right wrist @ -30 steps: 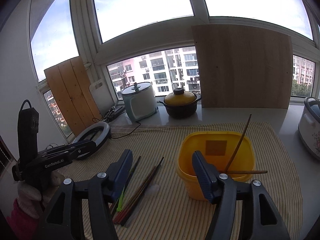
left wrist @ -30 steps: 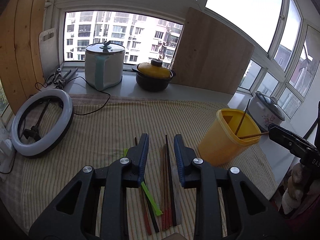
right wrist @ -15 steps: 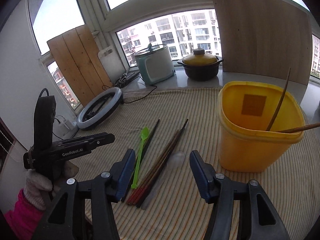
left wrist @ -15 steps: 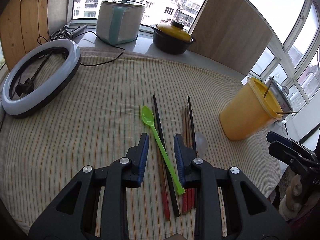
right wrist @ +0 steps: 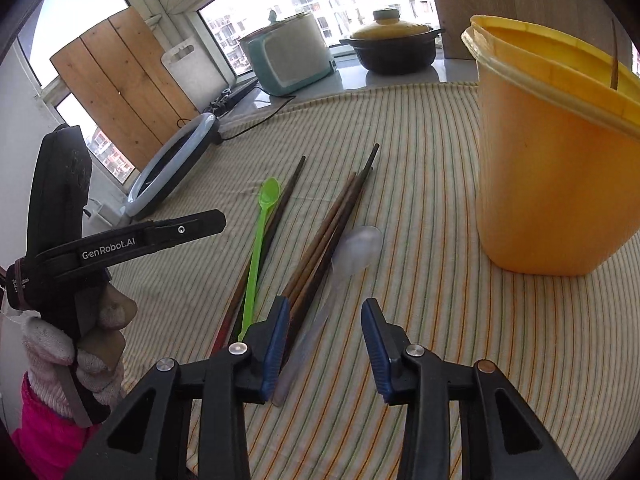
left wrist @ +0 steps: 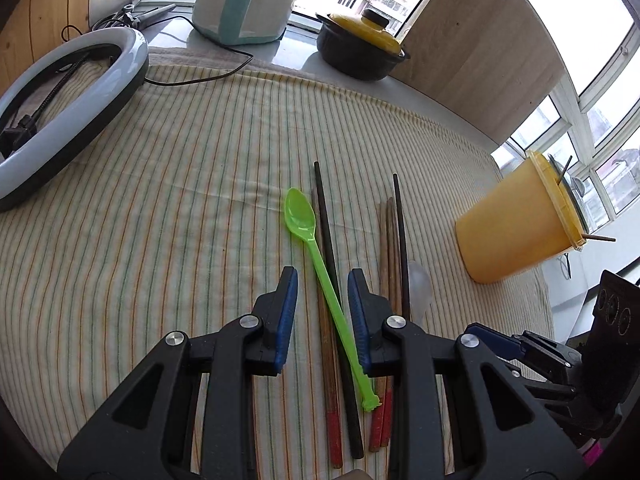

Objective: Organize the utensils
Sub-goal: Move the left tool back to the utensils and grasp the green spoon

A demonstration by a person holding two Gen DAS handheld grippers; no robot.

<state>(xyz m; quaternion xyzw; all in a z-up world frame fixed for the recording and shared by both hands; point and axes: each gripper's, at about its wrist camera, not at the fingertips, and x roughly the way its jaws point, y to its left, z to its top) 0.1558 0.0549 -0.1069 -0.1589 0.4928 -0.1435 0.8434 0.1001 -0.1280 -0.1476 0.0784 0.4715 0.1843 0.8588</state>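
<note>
I see a counter [left wrist: 352,76] covered by a striped cloth [left wrist: 168,200]. Straight ahead of my left hand-held gripper [left wrist: 322,280], between its open jaws, a green spoon [left wrist: 316,248] lies across dark chopsticks [left wrist: 326,224]. Just to the right lie more chopsticks [left wrist: 390,248] and a clear spoon [left wrist: 418,282]. Farther right a yellow container [left wrist: 516,232] stands on the cloth. Far left a ring light [left wrist: 72,96] rests partly on the cloth. Beyond the cloth, a black pot [left wrist: 360,56] with a yellow lid and a pale cooker [left wrist: 244,4] sit on the bare counter.
</note>
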